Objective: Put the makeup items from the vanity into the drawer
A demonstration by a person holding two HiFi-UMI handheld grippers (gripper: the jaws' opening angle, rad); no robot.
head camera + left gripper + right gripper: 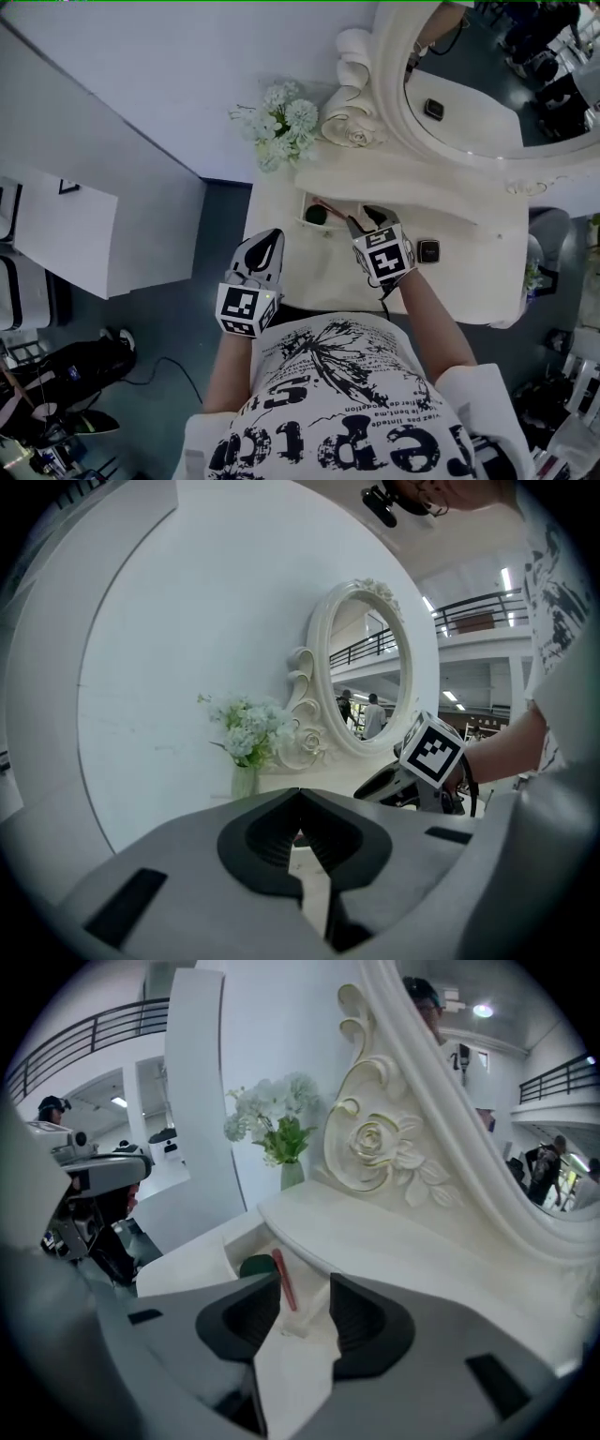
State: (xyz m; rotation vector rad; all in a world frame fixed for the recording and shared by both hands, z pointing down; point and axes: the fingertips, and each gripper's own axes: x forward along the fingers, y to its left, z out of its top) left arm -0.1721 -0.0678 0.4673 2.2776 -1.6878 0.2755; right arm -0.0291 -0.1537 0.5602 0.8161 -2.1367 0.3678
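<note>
We note: right tongs (305, 1286) spread, empty, at open drawer (304, 208); red pencil (283, 1281) and dark green case (253, 1265) inside. Left tongs (300, 797) pressed together, empty. Small dark compact (427, 250) on desk (469, 272).

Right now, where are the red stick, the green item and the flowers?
red stick (282, 1279), right gripper view, middle of its shaft.
green item (255, 1265), right gripper view, its visible top.
flowers (274, 1105), right gripper view, the white blooms.
</note>
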